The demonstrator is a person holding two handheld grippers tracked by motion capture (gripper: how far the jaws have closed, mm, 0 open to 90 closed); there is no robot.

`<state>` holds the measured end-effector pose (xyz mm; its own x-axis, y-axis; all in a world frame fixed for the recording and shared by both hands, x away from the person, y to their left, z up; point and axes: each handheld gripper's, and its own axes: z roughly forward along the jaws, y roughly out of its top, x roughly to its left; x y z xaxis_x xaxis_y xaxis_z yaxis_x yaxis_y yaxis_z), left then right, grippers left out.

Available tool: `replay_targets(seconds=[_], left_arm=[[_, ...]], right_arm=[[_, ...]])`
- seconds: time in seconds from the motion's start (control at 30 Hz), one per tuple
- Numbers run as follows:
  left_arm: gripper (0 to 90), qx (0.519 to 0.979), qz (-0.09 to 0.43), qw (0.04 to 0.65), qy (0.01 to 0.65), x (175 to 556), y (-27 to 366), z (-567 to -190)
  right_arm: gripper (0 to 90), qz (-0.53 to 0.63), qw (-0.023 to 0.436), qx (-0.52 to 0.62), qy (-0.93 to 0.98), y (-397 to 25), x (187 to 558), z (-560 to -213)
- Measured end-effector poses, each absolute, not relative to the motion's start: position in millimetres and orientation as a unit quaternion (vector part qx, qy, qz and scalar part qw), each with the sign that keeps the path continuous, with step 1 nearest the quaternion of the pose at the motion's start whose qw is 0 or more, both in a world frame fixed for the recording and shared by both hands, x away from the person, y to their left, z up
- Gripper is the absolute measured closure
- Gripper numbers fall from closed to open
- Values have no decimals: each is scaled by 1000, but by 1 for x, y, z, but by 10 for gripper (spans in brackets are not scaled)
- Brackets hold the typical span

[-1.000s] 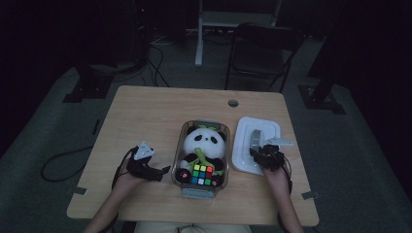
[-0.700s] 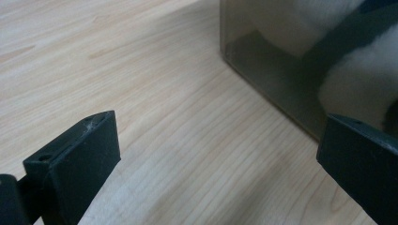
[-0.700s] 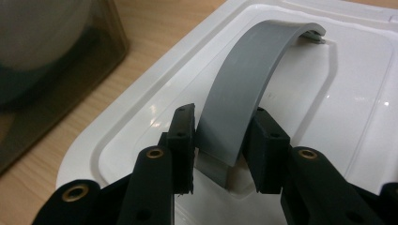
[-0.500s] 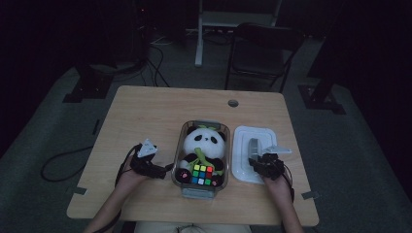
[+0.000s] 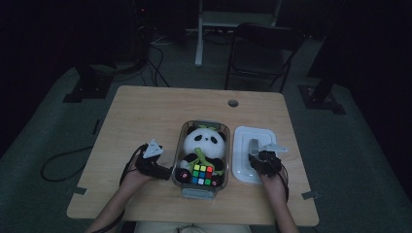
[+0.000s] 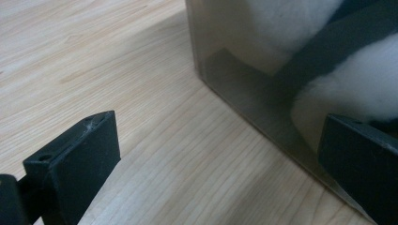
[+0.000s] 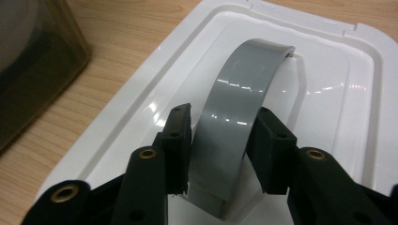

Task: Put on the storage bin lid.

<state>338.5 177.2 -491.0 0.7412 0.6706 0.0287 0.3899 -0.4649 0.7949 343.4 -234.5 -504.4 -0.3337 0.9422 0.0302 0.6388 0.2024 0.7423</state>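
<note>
1. I read the right gripper [image 7: 218,154] first: its 2 jaws straddle the grey handle [image 7: 241,122] of the white lid [image 7: 328,93], 1 on each flank. Thin gaps show on both sides, so I call them nearly closed but not biting yet.
2. The relation that counts, as I judge it: the handle's arch runs straight ahead of the fingers, its long axis lined up with the way the gripper points, so the jaws cross its width. A squeeze from here looks like all that's needed.
3. From the high view, the right gripper [image 5: 262,158] sits over the near end of the lid [image 5: 243,170], which lies flat on the table [image 5: 145,111] just beside the clear box [image 5: 176,167].
4. My left gripper [image 6: 220,164] is spread wide, nothing between the jaws. The box wall [image 6: 244,89] lies ahead and toward the right jaw, close to it; bare wood sits in front of the left jaw.
5. The lid looks glossy, hard plastic with a raised rim; the handle is smooth grey and arched, its far end meeting the lid's top.
6. The box holds a plush panda [image 5: 204,143] and a colour cube [image 5: 203,174] near its front end.
7. The right hand is the 1 on the lid; the left, I guess, is placed to steady the box.
</note>
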Motion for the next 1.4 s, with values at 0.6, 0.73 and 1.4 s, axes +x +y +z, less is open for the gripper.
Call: replay_targets(seconds=[0.6,0.73,1.4], left_arm=[[5,844,170,409,302,333,166,-489],[5,844,171,411,299,332,160,-489],[5,856,166,411,264,332,119,-486]], right_arm=[[681,404,248,529,704,-266,309,-433],[681,421,260,521,695,-267,297,-411],[681,485,240,430,723,-205,269,-357]])
